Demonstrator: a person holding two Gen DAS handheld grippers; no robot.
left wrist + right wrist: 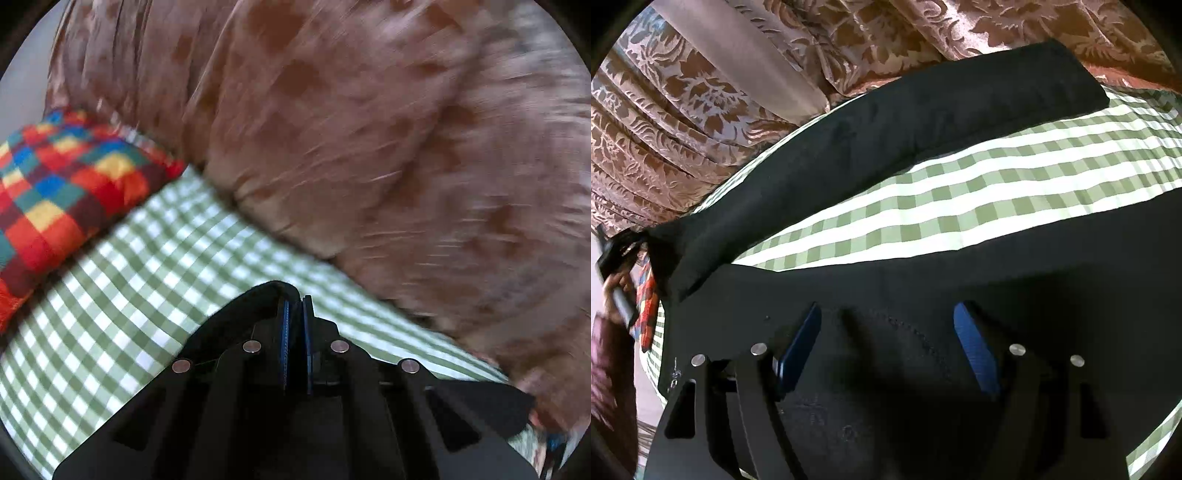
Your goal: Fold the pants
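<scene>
The black pants (886, 140) lie on a green-and-white checked sheet (960, 192). One leg stretches to the far right; another part (960, 280) lies under my right gripper. My right gripper (886, 332) is open, blue pads apart just above the black cloth. My left gripper (295, 306) is shut on a fold of the black pants (258, 299), lifted over the sheet (147, 258). In the right wrist view the left gripper (617, 251) shows at the far left, holding the pants' end.
A bright multicoloured checked pillow (55, 192) lies at the left on the bed. Brown floral curtains (369, 129) hang close behind the bed, also in the right wrist view (683, 110). The left view is motion-blurred.
</scene>
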